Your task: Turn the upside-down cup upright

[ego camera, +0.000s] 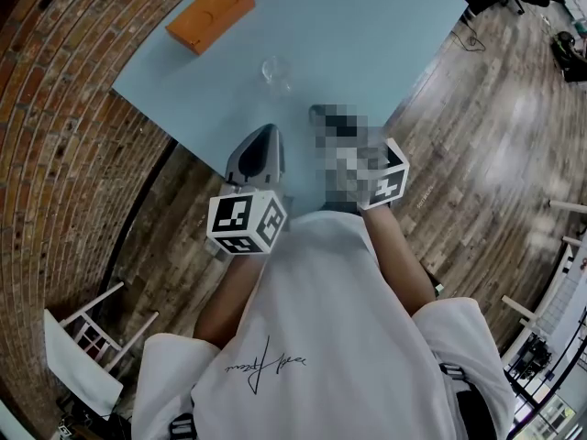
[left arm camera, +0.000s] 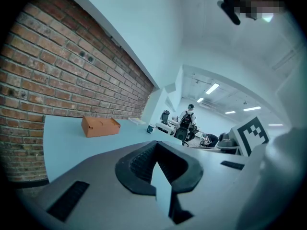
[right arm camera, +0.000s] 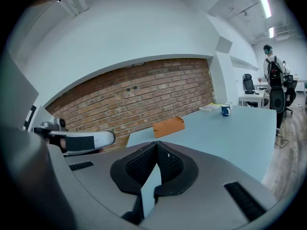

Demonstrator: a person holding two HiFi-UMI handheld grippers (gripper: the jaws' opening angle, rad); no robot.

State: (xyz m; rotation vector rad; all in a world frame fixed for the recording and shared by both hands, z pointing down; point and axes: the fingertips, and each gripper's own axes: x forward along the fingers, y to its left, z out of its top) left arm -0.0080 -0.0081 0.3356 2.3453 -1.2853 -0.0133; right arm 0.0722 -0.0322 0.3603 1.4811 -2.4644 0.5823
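In the head view a small clear glass cup (ego camera: 277,73) stands on the light blue table (ego camera: 385,35), too small to tell which way up. My left gripper (ego camera: 265,132) hovers at the table's near edge, a short way in front of the cup, with its jaws shut and empty (left arm camera: 156,145). To its right, my right gripper (ego camera: 318,114) reaches over the same edge, partly under a mosaic patch. Its jaws are shut on nothing (right arm camera: 156,145). Neither gripper view shows the cup.
An orange box (ego camera: 211,14) lies at the table's far left, near the brick wall (ego camera: 55,108); it also shows as the orange box (left arm camera: 100,126) and the orange box (right arm camera: 169,126). A blue mug (right arm camera: 225,110) stands far off on the table. A white chair (ego camera: 87,342) stands on the wooden floor at lower left.
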